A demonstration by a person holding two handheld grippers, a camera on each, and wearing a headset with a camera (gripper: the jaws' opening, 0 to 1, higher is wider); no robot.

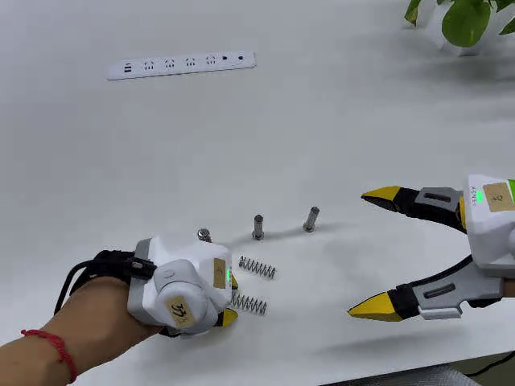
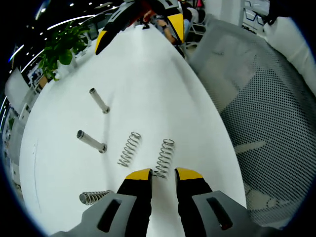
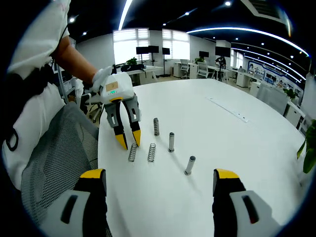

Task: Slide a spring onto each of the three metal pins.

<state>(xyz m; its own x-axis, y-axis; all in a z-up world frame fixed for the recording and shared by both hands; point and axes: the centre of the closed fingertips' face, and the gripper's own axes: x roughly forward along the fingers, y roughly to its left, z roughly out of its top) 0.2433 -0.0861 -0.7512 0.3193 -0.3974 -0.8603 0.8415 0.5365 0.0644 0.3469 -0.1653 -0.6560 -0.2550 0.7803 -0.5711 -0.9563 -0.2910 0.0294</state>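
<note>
Three metal pins stand on the white table (image 1: 121,177). The left pin (image 1: 204,235) (image 2: 94,197) (image 3: 156,127) carries a spring. The middle pin (image 1: 258,227) (image 2: 91,140) (image 3: 171,141) and the right pin (image 1: 311,219) (image 2: 99,100) (image 3: 189,165) are bare. Two loose springs lie flat: one (image 1: 257,268) (image 2: 129,148) (image 3: 151,152) farther out, one (image 1: 249,303) (image 2: 164,157) (image 3: 132,152) nearer me. My left gripper (image 1: 232,299) (image 2: 164,174) (image 3: 129,141) is low over the table, jaws narrowly apart, with the nearer spring's end between the tips. My right gripper (image 1: 374,249) (image 3: 159,174) (image 2: 138,34) hovers wide open and holds nothing, right of the pins.
A white power strip (image 1: 182,65) (image 3: 227,108) lies at the far side of the table. A potted plant (image 1: 467,20) (image 2: 61,47) stands at the far right corner. A grey mesh chair (image 2: 266,113) (image 3: 54,163) sits just off the table's near edge.
</note>
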